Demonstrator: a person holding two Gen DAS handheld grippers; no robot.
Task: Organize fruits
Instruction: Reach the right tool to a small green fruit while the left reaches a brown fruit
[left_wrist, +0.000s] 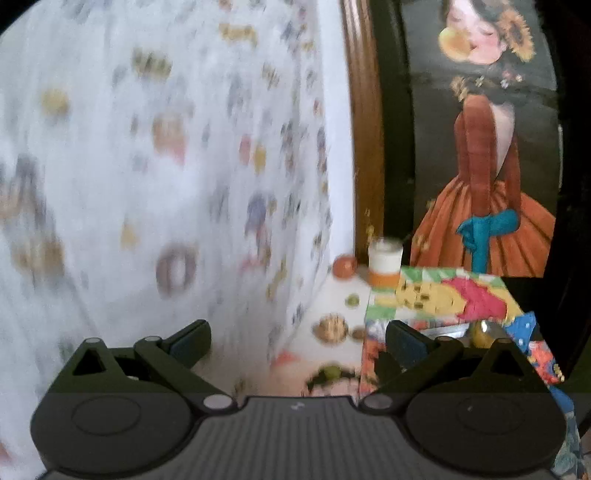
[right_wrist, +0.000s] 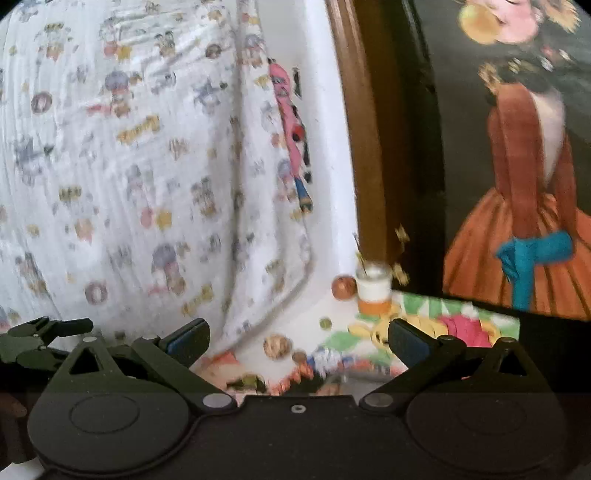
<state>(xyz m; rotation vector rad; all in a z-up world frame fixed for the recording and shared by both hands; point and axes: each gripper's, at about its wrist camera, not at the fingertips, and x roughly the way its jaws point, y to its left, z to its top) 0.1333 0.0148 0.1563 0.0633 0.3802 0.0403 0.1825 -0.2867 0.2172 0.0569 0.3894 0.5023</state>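
Note:
A round orange-red fruit (left_wrist: 345, 266) (right_wrist: 343, 288) lies far ahead on the white surface, beside a white jar with an orange base (left_wrist: 384, 262) (right_wrist: 373, 288). In the left wrist view a yellowish round fruit (left_wrist: 484, 332) shows at the near edge of a colourful box (left_wrist: 443, 295), just beyond the right finger. My left gripper (left_wrist: 297, 343) is open and holds nothing. My right gripper (right_wrist: 297, 341) is open and holds nothing too. Both hang well short of the orange-red fruit. The view is blurred.
A white printed cloth (right_wrist: 147, 166) rises as a wall on the left. A wooden frame (right_wrist: 354, 129) and a dark painted panel (right_wrist: 517, 166) stand behind the colourful box (right_wrist: 461, 325). Small brown (right_wrist: 276, 346) and green (right_wrist: 325, 322) round spots lie between; whether loose or printed is unclear. The left gripper (right_wrist: 55, 332) shows at far left.

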